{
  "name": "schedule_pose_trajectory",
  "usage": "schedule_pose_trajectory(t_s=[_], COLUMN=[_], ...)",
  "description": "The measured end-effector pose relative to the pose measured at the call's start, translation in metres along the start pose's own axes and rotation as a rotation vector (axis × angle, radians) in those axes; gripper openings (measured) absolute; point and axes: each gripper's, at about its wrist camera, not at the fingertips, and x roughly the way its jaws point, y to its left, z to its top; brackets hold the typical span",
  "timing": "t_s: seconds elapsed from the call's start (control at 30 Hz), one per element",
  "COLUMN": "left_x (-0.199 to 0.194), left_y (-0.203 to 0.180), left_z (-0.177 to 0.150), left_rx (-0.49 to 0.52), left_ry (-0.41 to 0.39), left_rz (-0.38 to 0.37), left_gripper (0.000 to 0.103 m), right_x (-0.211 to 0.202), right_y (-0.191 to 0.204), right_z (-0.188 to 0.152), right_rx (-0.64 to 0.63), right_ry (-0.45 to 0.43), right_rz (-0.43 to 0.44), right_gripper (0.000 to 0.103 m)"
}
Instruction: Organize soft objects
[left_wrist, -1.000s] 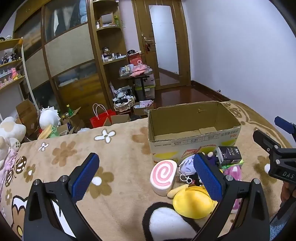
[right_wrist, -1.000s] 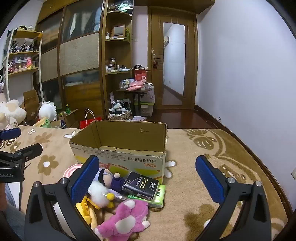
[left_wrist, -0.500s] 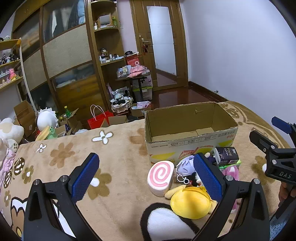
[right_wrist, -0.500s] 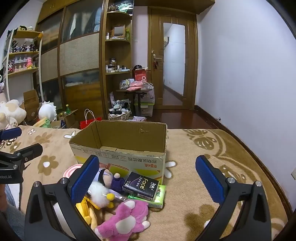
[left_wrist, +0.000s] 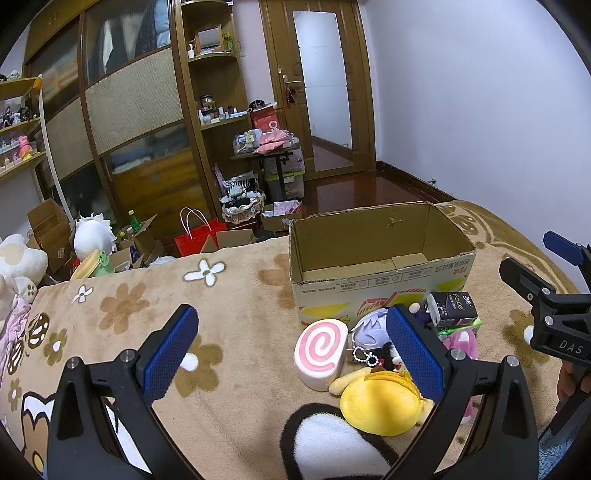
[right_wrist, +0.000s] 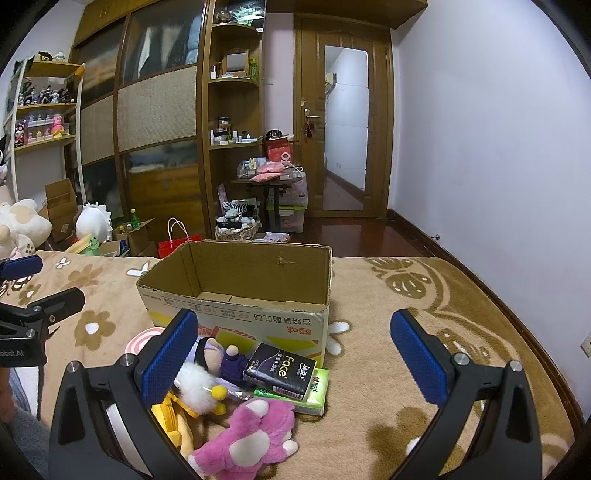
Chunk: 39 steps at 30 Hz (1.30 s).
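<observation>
An open cardboard box (left_wrist: 380, 254) (right_wrist: 236, 291) stands on the patterned blanket, with nothing showing on its visible floor. In front of it lies a pile of soft toys: a pink swirl roll cushion (left_wrist: 321, 350), a yellow plush (left_wrist: 382, 402), a purple-haired doll (right_wrist: 218, 354), a pink plush (right_wrist: 251, 435) and a black tissue pack (right_wrist: 280, 369) on a green pack (right_wrist: 314, 391). My left gripper (left_wrist: 291, 347) is open and empty, hovering left of the pile. My right gripper (right_wrist: 295, 350) is open and empty above the pile's right side.
The beige flower-patterned blanket (left_wrist: 147, 314) covers the surface; its brown border (right_wrist: 443, 295) runs on the right. Beyond the edge are cardboard boxes, a red bag (left_wrist: 195, 240), plush toys (left_wrist: 22, 258), a wardrobe and a small cluttered table (right_wrist: 273, 181).
The left wrist view has shifted a little, so the box and pile sit slightly further left. The right gripper has barely moved. Both stay open.
</observation>
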Motion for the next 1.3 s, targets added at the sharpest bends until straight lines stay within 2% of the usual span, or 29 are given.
schedule_pose_trajectory(t_s=[1.3], left_x=[0.0005], left_y=[-0.0002], left_z=[0.0003], left_rx=[0.0], left_ry=[0.003], left_rz=[0.001], left_gripper=[0.101], right_x=[0.0011], right_y=[-0.002], right_z=[-0.0036], right_rx=[-0.003], right_ry=[-0.01], right_rz=[0.003], right_gripper=[0.103])
